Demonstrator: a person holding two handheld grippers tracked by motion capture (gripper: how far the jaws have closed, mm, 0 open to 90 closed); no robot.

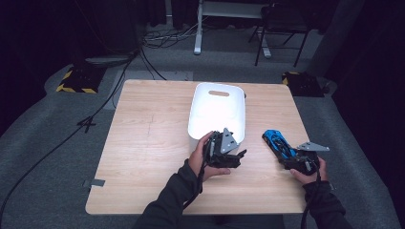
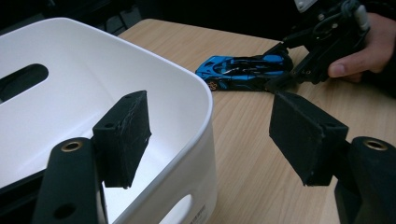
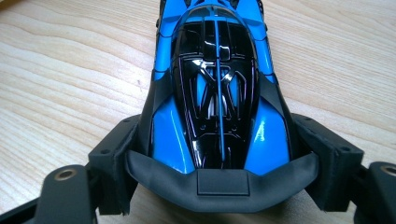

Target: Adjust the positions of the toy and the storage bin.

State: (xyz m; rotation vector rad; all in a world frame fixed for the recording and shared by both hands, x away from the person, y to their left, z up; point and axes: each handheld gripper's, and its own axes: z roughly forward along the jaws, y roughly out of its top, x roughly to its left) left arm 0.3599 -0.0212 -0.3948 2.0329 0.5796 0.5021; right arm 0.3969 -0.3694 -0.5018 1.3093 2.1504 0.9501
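Near edge of the wooden table [image 1: 143, 157]: both forearms in dark sleeves come in from below. R hand [image 1: 313, 172] sits low at the near right, wrist roughly level, right gripper [image 1: 292, 157] aimed away and slightly left. Its jaws are clamped on the rear flanks of the blue and black toy sports car [image 3: 217, 98], pads pressing both sides by the tail; car rests on the tabletop w/ nose pointing far-left. L hand [image 1: 203, 160] is near centre, left gripper [image 2: 210, 140] tilted toward the right, jaws well apart w/ nothing between them, one pad over the near corner of the white plastic bin [image 2: 187, 93]. Bin stands farther back, centre, handle slot on its far wall.
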